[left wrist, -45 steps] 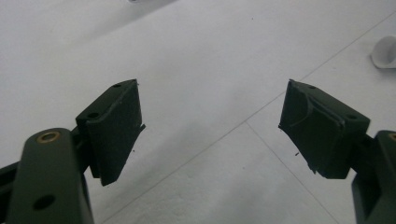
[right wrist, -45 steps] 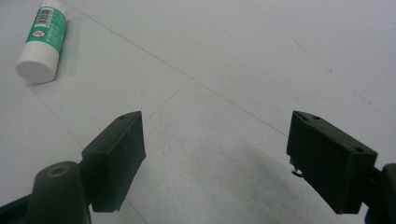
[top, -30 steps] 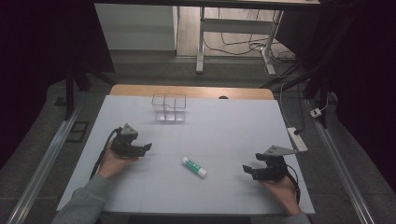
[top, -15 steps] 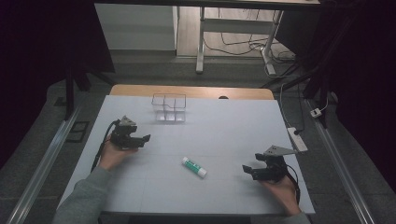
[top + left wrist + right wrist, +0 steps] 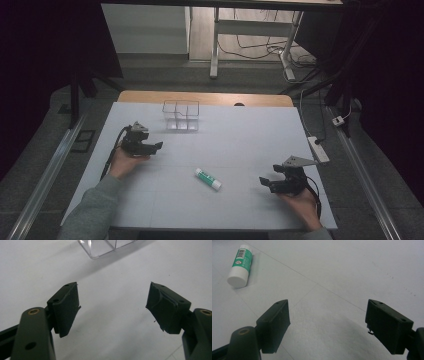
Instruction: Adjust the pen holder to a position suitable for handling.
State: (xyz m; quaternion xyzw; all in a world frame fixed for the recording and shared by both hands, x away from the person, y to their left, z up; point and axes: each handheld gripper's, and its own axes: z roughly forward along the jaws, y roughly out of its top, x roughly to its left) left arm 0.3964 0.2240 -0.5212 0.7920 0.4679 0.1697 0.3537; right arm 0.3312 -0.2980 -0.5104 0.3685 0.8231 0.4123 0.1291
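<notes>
1 glue stick (image 5: 208, 178), 1 organizer (image 5: 181, 115) (clear)

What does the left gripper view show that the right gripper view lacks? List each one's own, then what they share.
Left gripper view alone: a corner of the clear plastic organizer at the top edge. Right gripper view alone: the glue stick, white-capped with a green label, lying flat at upper left. Shared: the white table surface, and each view's own two black jaws standing wide apart with nothing between them, on the left gripper and the right gripper.
</notes>
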